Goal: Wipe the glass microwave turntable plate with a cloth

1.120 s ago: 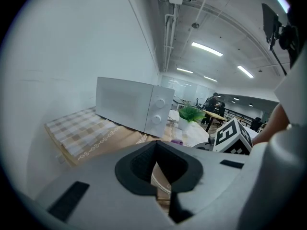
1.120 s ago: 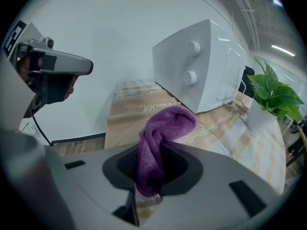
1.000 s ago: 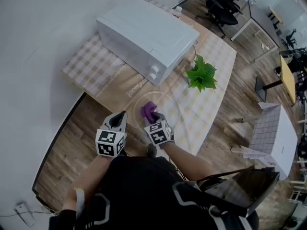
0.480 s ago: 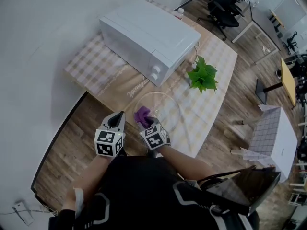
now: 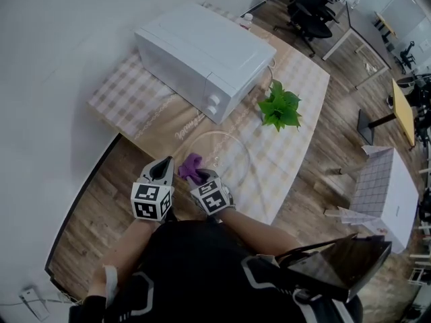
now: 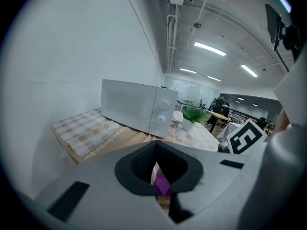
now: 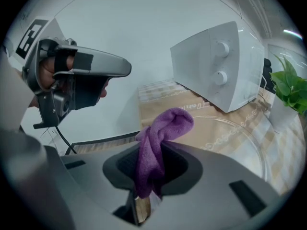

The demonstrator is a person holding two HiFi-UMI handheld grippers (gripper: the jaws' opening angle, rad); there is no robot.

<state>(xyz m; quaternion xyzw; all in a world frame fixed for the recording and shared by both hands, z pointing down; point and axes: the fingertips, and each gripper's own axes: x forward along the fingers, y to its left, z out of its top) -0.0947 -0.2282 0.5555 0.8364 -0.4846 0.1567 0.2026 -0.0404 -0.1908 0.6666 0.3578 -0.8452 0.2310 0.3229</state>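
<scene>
In the head view, the glass turntable plate [image 5: 229, 155] was seen lying flat near the front edge of the counter [image 5: 300, 79], just in front of the white microwave [image 5: 202, 56], with a green plant [image 5: 279, 108] beside it. A purple cloth [image 5: 190, 166] was held at the plate's near left rim by the right gripper [image 5: 200, 176], and the left gripper [image 5: 163, 167] was held just beside it, off the plate.

In the left gripper view, its fingers [image 6: 134, 169] were seen drawn almost together with nothing gripped; a strip of the cloth showed through the narrow slit.

In the right gripper view, the fingers were clamped on the bunched cloth, which stood up above them, the plate lying just beyond.
</scene>
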